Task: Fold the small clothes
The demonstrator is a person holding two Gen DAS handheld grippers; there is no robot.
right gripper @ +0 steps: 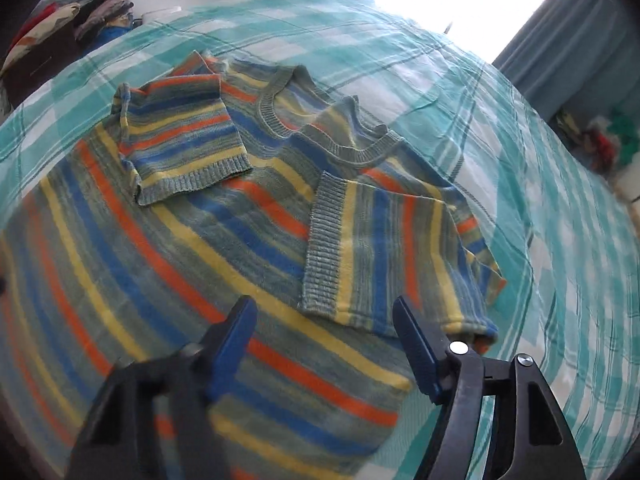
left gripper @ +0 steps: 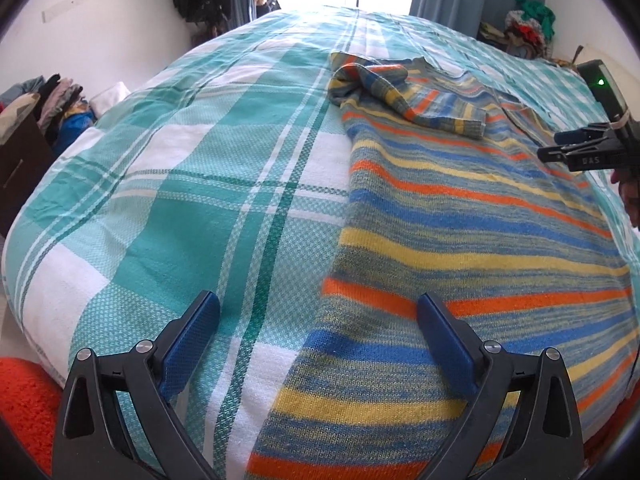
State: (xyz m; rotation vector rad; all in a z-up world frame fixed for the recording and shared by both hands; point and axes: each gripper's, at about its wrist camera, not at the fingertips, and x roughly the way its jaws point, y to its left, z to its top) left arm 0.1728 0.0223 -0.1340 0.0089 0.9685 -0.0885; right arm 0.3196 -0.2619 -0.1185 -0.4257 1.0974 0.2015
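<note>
Bedding comes first: a teal-and-white checked woven bedspread (left gripper: 168, 184) covers the whole bed. On it lies a striped knitted sweater in blue, orange, yellow and grey (right gripper: 168, 240), spread flat with both short sleeves folded inward over its chest. Over the sweater's left edge, the left gripper (left gripper: 319, 318) hangs with fingers apart, holding nothing. Above the sweater's right side, the right gripper (right gripper: 325, 326) is likewise spread and empty.

Sweater (right gripper: 224, 240) lies on bed (right gripper: 540, 200), sleeves folded inward.
</note>
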